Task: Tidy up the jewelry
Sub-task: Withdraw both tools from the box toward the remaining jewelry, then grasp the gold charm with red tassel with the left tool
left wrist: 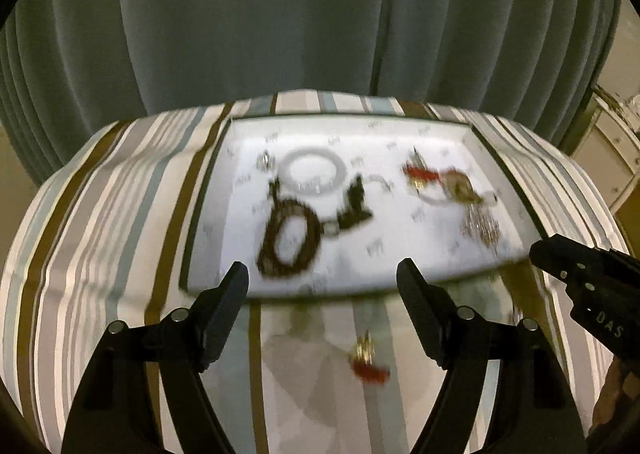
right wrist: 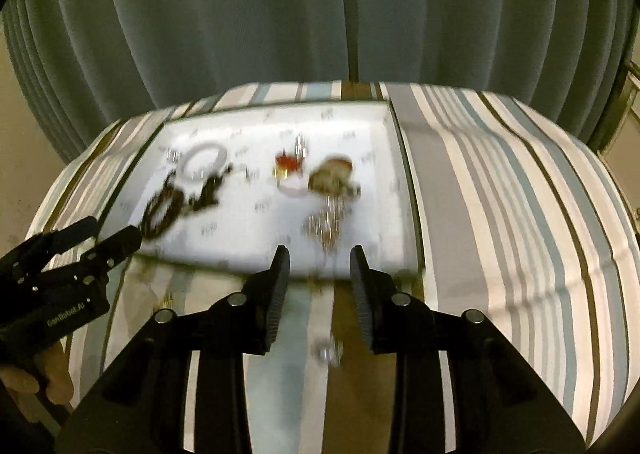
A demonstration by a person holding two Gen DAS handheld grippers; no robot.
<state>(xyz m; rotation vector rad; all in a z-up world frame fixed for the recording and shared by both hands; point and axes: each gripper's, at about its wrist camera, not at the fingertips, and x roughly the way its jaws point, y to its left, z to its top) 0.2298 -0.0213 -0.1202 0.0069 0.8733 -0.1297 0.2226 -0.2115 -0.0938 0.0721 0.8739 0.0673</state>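
jewelry [left wrist: 288,238] blurred on white tray [left wrist: 400,270]

I seem to be in a home, likely a bedroom or living room. Long pleated grey-green curtains [left wrist: 256,22] hang behind a table draped in a striped cloth of brown, grey, blue and white [right wrist: 500,182]. A pale cabinet with small knobs [left wrist: 612,158] stands at the right edge.

We count one white tray [left wrist: 472,134] at frame centre, one white ring bangle [left wrist: 312,174] and one dark beaded loop [left wrist: 288,242] on it, two red-and-gold earrings [left wrist: 420,174] [left wrist: 370,364], and two grippers [left wrist: 322,278] [right wrist: 320,260]; the blurred remainder we cannot count.
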